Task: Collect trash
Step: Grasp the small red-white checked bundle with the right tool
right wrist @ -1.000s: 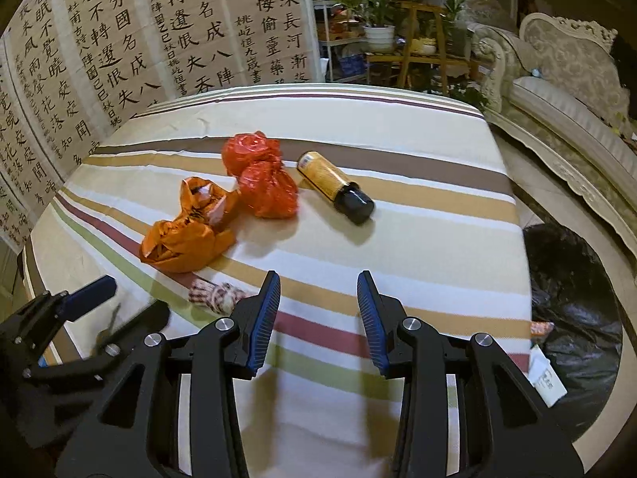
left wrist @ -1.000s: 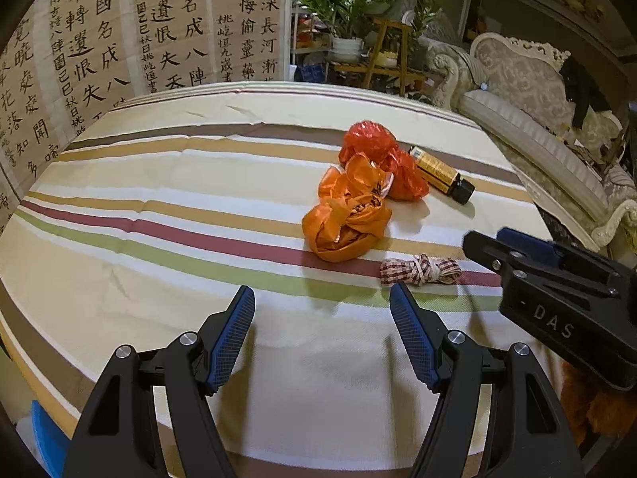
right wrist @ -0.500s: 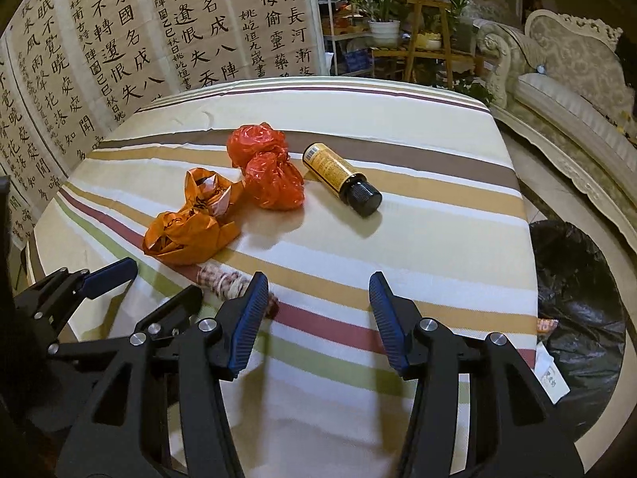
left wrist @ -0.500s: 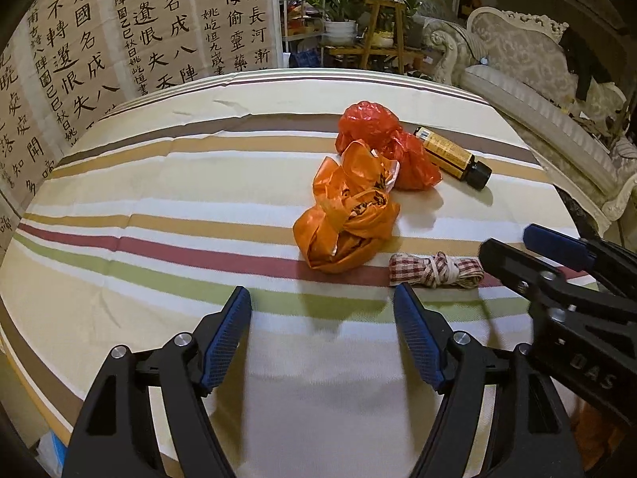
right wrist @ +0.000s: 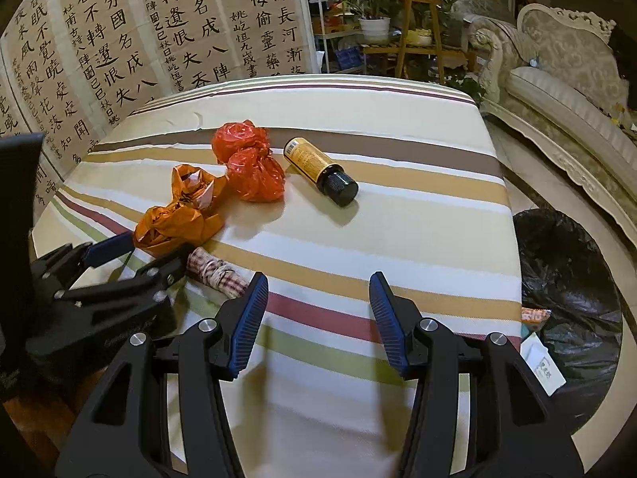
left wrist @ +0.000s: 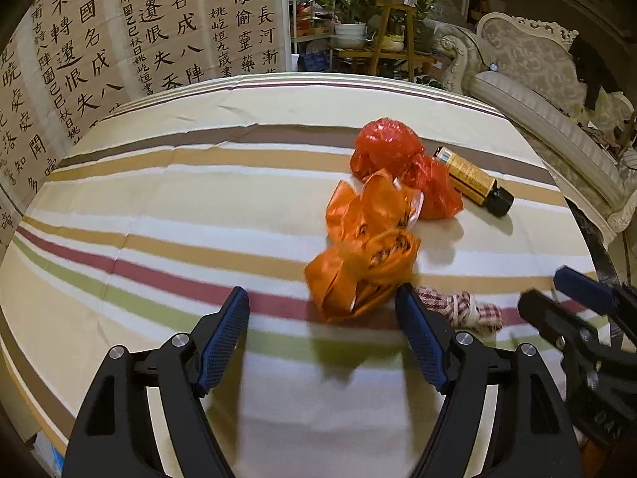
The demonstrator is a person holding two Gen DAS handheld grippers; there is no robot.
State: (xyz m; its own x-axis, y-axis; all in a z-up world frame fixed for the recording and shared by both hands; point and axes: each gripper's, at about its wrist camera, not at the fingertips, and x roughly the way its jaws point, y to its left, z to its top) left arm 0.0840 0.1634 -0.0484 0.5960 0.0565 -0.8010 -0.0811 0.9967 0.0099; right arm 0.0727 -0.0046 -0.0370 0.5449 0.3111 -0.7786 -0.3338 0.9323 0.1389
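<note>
A round table under a striped cloth stands before a wall of calligraphy panels, with a carved sofa and potted plants behind. The trash lies toward the table's right side — an orange plastic bag, a red plastic bag touching it on the far side, and a yellow-labelled bottle on its side just beside the red one. A knotted checkered cloth scrap lies nearer the front edge. The left gripper is spread wide, its fingertips at the near end of the orange bag, one on each side, not clamped. The right gripper is also parted — holding nothing, over bare cloth. A black bin bag sits on the floor off the right edge.
</note>
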